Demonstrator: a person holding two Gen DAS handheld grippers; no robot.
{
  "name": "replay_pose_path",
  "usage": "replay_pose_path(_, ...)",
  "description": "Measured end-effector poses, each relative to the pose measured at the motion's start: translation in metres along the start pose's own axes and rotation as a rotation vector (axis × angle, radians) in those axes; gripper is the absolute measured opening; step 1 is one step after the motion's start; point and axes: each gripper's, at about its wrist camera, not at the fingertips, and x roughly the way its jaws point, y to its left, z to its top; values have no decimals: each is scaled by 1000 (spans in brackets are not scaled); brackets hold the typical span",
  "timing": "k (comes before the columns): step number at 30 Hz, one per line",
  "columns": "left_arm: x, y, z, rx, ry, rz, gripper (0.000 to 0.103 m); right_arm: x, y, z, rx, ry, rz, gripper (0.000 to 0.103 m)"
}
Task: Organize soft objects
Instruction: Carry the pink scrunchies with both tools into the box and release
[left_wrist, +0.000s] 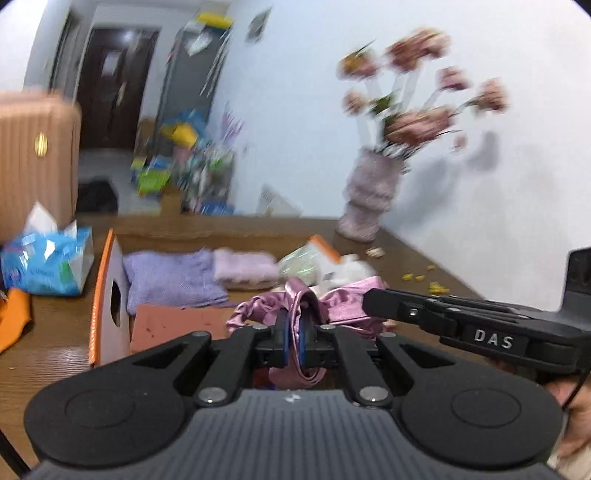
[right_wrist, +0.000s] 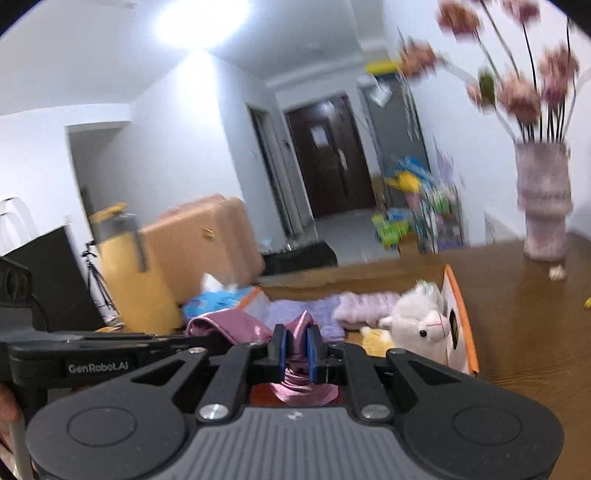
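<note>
**A:** What does your left wrist camera show?

**B:** My left gripper (left_wrist: 291, 332) has its jaws closed on a fold of the pink satin cloth (left_wrist: 295, 306). The rest of it bunches up just ahead, raised over the wooden surface (left_wrist: 55, 354). My right gripper (left_wrist: 406, 310) reaches in from the right and meets the same bunch. Beyond lies the orange-edged box (left_wrist: 107, 295), with a lavender towel (left_wrist: 173, 277) and a pale pink towel (left_wrist: 243, 267) inside it.

**A:** And the right wrist camera?

**B:** There my right gripper's (right_wrist: 295, 347) jaws are also clamped on the satin cloth (right_wrist: 299, 328), which spills out below them. My left gripper (right_wrist: 122, 341) comes in from the left at the other end. Past the cloth sits the box (right_wrist: 461, 317), holding a white plush llama (right_wrist: 417, 321) beside the towels.

**A:** So which step is this?

**B:** I judge I'm mid-fold, holding the cloth in both grippers above the box. Next I'd need to draw the ends apart evenly to flatten the slippery fabric, then lower it into a free spot without dragging the llama.
</note>
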Motion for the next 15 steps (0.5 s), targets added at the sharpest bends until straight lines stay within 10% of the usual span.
replay_pose_path(15, 107, 43, -11, -73, 212, 77, 11, 109, -42, -17, -15, 228, -183, 16)
